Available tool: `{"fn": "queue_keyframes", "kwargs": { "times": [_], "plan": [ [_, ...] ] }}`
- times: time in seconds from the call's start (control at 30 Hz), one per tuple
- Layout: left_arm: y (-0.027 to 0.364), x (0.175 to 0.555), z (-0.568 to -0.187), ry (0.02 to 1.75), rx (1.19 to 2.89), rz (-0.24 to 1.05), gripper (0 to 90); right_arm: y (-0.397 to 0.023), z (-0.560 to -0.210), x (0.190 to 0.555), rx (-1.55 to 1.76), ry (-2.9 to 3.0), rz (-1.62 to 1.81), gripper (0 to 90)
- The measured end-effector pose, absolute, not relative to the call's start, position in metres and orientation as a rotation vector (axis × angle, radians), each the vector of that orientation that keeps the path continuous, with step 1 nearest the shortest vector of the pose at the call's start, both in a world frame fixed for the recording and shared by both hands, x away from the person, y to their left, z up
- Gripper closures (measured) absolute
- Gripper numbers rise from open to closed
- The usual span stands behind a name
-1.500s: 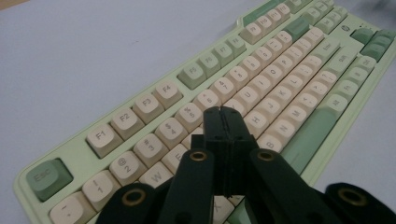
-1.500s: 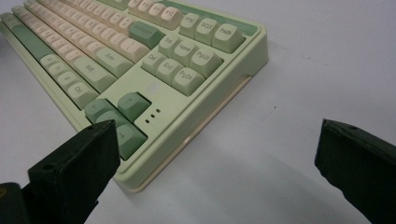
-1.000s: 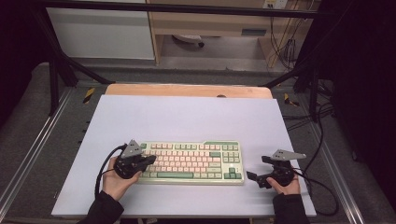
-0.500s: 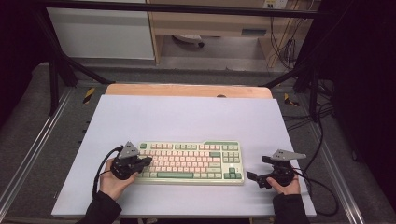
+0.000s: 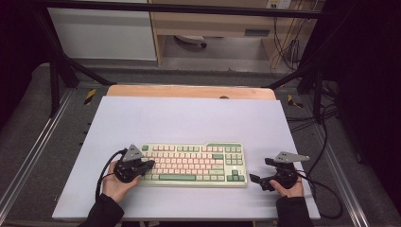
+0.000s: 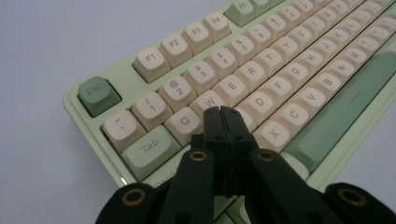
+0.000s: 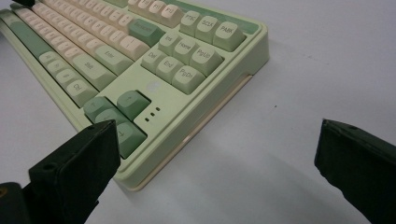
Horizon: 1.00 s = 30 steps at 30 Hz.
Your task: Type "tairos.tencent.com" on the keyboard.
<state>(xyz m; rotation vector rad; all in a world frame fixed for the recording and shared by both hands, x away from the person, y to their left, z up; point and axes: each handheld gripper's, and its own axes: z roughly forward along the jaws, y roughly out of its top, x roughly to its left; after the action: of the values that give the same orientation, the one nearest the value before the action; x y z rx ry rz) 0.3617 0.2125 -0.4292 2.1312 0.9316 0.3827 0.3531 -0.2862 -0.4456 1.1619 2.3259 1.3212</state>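
Observation:
A pale green keyboard (image 5: 194, 163) with cream and green keys lies flat near the front of the white mat (image 5: 189, 116). My left gripper (image 5: 150, 163) reaches over its left end. In the left gripper view the keyboard (image 6: 280, 79) spreads ahead, and the left gripper (image 6: 223, 113) is shut with nothing in it, its tips over the key just right of Q's lower neighbour. My right gripper (image 5: 260, 170) rests on the mat just right of the keyboard. In the right gripper view it (image 7: 215, 154) stands open, wide apart, beside the keyboard (image 7: 140, 70) corner with the arrow keys.
The mat covers a wooden table (image 5: 189, 91) whose back edge shows. Black frame bars (image 5: 61, 71) and cables (image 5: 326, 142) flank the table. Bare mat stretches behind the keyboard and at its sides.
The left gripper has shifted slightly over the keyboard's left end. The right gripper and the keyboard have stayed where they were.

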Motion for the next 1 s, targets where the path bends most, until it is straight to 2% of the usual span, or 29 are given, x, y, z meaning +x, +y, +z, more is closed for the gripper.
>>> {"fn": "queue_keyframes", "kwargs": {
  "times": [0.63,1.0],
  "plan": [
    [0.223,0.354,-0.418,0.911,2.086,0.402,90.0,-0.272,-0.431,0.35,1.112,2.315,1.333,2.5],
    [0.23,0.352,-0.417,0.916,2.067,0.39,90.0,-0.238,-0.418,0.347,1.07,2.316,1.299,17.6]
  ]
}}
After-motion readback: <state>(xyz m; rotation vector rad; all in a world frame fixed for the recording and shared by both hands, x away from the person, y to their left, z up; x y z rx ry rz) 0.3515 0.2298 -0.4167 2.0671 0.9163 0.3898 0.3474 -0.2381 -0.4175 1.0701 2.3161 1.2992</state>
